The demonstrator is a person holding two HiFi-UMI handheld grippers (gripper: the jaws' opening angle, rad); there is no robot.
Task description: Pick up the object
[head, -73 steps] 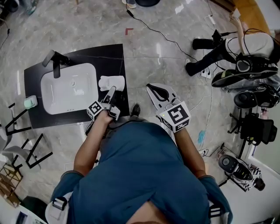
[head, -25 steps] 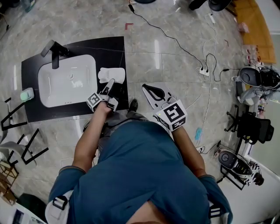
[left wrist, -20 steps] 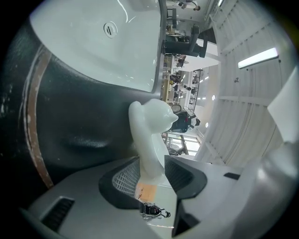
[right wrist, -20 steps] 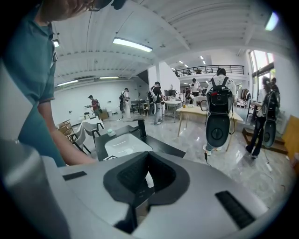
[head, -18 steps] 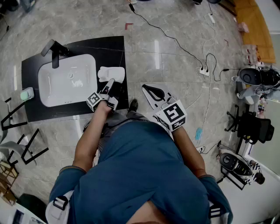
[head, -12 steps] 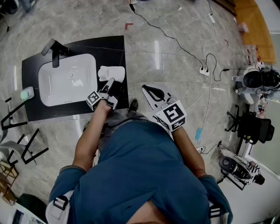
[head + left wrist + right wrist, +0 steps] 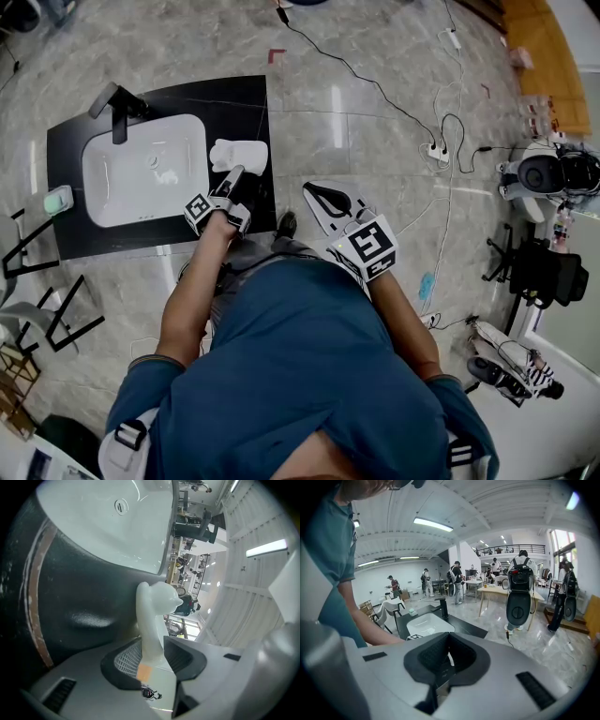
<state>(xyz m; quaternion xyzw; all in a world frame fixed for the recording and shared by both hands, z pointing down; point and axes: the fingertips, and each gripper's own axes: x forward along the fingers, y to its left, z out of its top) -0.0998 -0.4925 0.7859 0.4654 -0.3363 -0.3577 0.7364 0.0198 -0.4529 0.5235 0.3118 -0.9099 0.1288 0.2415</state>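
Observation:
A white, glossy figure lies on the black countertop, just right of the white sink. My left gripper reaches to its near end. In the left gripper view the figure stands between the two dark pads, which press on its sides, and my left gripper is shut on it. My right gripper hovers over the floor to the right of the counter, its jaws together and nothing in them. In its own view my right gripper points toward the sink.
A black faucet stands at the sink's far left and a small green item sits on the counter's left edge. Cables and a power strip cross the floor at right. Black frames stand at left and equipment at far right.
My left gripper has crept a little forward onto the white figure. My right gripper has stayed in place. The seated person seen at the right earlier is no longer in view.

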